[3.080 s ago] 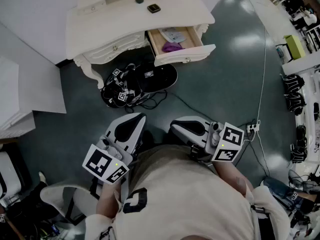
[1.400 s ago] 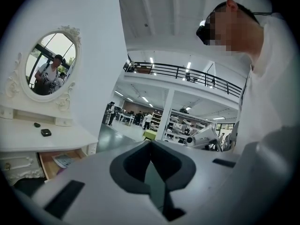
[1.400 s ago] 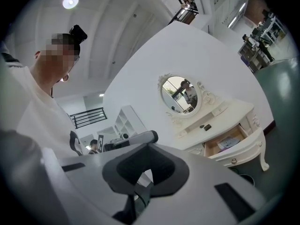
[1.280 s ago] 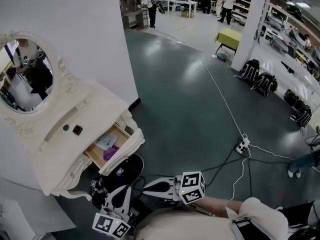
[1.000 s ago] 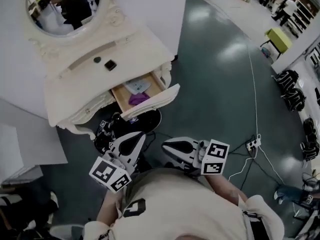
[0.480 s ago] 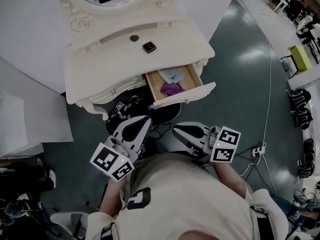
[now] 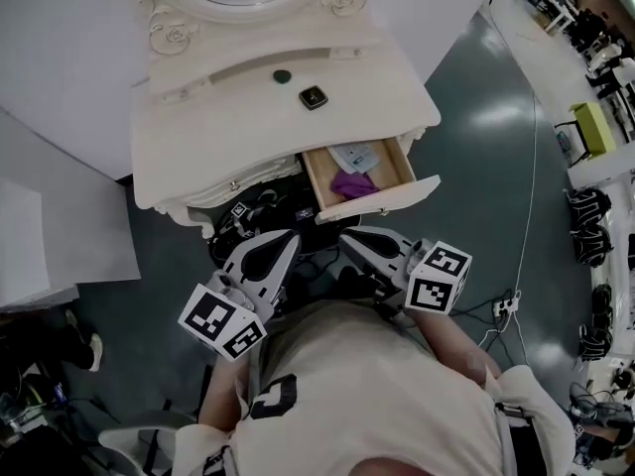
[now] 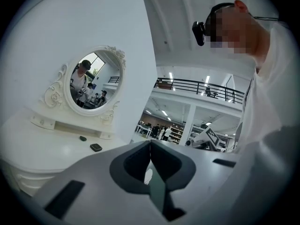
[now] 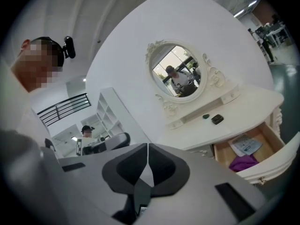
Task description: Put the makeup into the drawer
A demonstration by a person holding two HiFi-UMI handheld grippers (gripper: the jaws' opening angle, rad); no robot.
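Currently my left gripper (image 7: 281,243) and right gripper (image 7: 355,241) are both pressed together and empty, near the white dressing table (image 7: 218,137). The black makeup compact (image 7: 314,97), beside a small dark round piece (image 7: 283,75), lies on its top above the open drawer (image 7: 382,196)

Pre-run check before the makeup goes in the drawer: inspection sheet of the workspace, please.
Surface: white dressing table, mirror at the back.
Job's things: dark square case and small round dark item on the tabletop; drawer pulled open, holding a purple item and a printed packet.
Clutter: black gear with square markers on the floor under the table.
Grippers: left gripper and right gripper both have jaws together, nothing between them.
Cables: cable running to a power strip on the floor at right.
Surroundings: grey floor, black bags along the right edge.
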